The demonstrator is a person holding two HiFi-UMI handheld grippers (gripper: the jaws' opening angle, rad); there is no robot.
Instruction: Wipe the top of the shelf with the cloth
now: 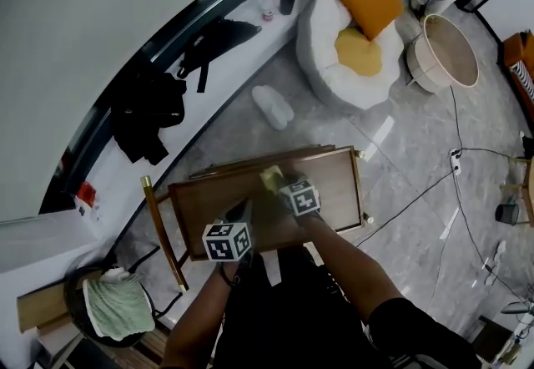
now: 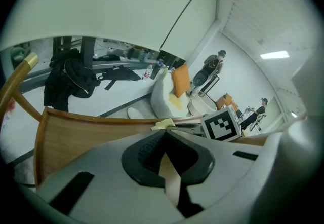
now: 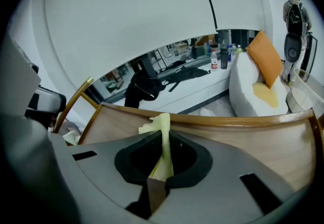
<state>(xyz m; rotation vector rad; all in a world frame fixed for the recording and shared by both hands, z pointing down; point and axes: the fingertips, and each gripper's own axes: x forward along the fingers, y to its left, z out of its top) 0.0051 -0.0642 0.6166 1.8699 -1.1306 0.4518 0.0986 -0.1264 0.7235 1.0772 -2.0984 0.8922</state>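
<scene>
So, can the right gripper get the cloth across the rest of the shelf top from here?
Probably yes: the right gripper is shut on the cloth just above the shelf top, with bare wood ahead.

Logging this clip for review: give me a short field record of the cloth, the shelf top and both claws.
right claw: shut on cloth
left claw: shut, nothing between its jaws, at the near edge of the shelf top
cloth: yellow, pinched upright, over the shelf top
shelf top: wooden, rimmed
cloth touching wood: cannot tell
</scene>
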